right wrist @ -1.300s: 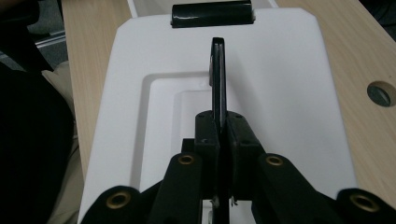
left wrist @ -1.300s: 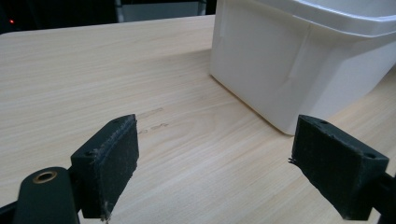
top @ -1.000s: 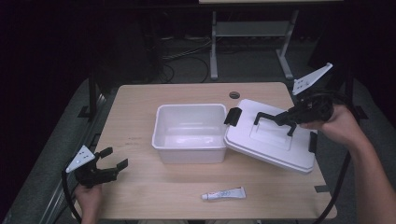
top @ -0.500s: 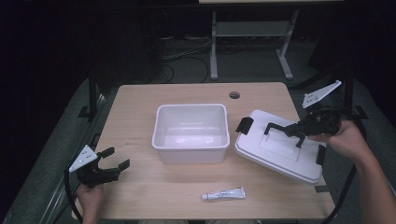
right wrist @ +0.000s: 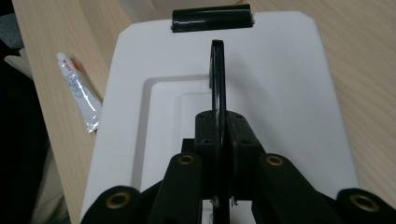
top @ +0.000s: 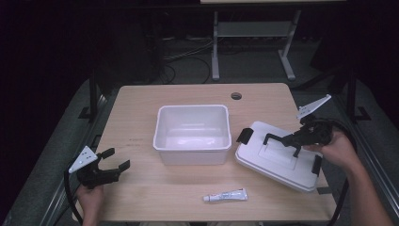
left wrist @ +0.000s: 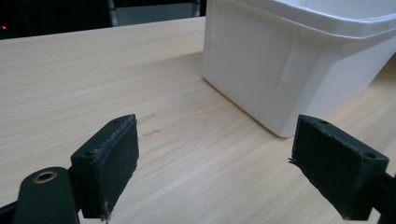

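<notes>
White plastic dominates the middle of the high view: an open tub (top: 193, 133) sits at the centre of your wooden table (top: 141, 103), and its lid (top: 277, 157) lies to the right of it, near the table's right edge. Your right gripper (top: 288, 139) has its jaws clenched on the lid's black handle (top: 282, 140); in the right gripper view the thin handle (right wrist: 217, 79) runs straight up between them, with a black latch (right wrist: 212, 18) at the top of the frame. Your left gripper (top: 114, 161) sits at the lower left, jaws spread wide and holding nothing. A small tube (top: 226, 196) lies near the bottom edge, below the tub.
</notes>
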The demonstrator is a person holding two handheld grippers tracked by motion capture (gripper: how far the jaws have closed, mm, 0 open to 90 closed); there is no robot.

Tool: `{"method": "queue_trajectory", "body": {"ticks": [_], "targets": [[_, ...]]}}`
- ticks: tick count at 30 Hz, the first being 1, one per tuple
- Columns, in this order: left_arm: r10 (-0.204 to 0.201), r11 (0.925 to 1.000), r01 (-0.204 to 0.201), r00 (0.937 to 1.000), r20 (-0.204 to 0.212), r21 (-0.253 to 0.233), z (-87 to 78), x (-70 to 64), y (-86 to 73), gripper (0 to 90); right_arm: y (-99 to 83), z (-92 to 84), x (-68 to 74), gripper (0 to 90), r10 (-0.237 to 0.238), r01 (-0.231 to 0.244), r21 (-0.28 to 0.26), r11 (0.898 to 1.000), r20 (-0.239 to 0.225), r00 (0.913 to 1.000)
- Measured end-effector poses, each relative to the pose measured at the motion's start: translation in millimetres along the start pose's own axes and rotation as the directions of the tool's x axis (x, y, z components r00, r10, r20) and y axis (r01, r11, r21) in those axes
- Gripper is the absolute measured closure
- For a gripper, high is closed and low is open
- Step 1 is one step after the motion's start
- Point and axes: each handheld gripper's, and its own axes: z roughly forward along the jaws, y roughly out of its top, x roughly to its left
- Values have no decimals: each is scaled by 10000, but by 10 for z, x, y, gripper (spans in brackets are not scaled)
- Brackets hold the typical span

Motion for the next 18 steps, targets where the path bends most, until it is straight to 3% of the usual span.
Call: {"method": "queue_trajectory", "body": {"ticks": [11, 18], "targets": [[14, 10000, -14, 10000, 6, 56, 19, 10, -1, 141, -176, 334, -135, 838, 430, -429, 150, 9990, -127, 9990], [-15, 10000, 15, 10000, 20, 63, 16, 18, -5, 141, -239, 437, -179, 837, 663, -662, 60, 9978, -260, 9975]]}}
